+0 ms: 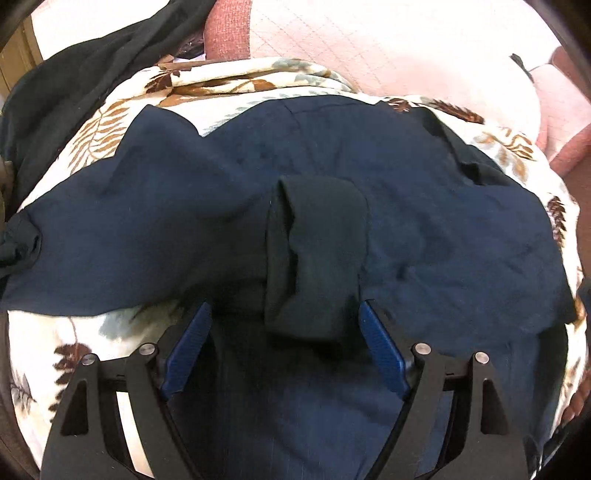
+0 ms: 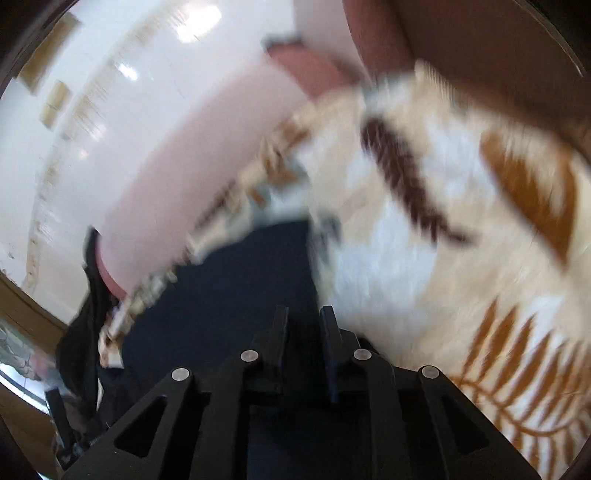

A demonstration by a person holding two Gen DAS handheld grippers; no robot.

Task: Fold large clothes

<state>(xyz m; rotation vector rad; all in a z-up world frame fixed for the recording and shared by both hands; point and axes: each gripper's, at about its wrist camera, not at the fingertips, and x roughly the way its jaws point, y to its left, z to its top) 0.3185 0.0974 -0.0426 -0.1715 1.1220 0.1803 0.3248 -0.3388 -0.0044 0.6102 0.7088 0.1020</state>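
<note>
A large navy blue garment (image 1: pixel 424 206) lies spread across a cream leaf-print blanket (image 1: pixel 99 136). One sleeve with a dark cuff (image 1: pixel 317 254) is folded in over the middle of it. My left gripper (image 1: pixel 284 306) is open, its blue pads either side of the cuff's near end, not closed on it. In the right wrist view, which is motion-blurred, my right gripper (image 2: pixel 303 314) has its fingers nearly together over the navy garment's (image 2: pixel 229 288) edge; I cannot tell whether cloth is pinched between them. The blanket (image 2: pixel 461 229) fills the right of that view.
A black garment (image 1: pixel 85 70) lies bunched at the far left of the blanket. Pink quilted bedding (image 1: pixel 388 48) and a red-brown cushion (image 1: pixel 225 33) lie behind. A white wall (image 2: pixel 66 155) and wooden frame (image 2: pixel 26 306) stand to the left in the right wrist view.
</note>
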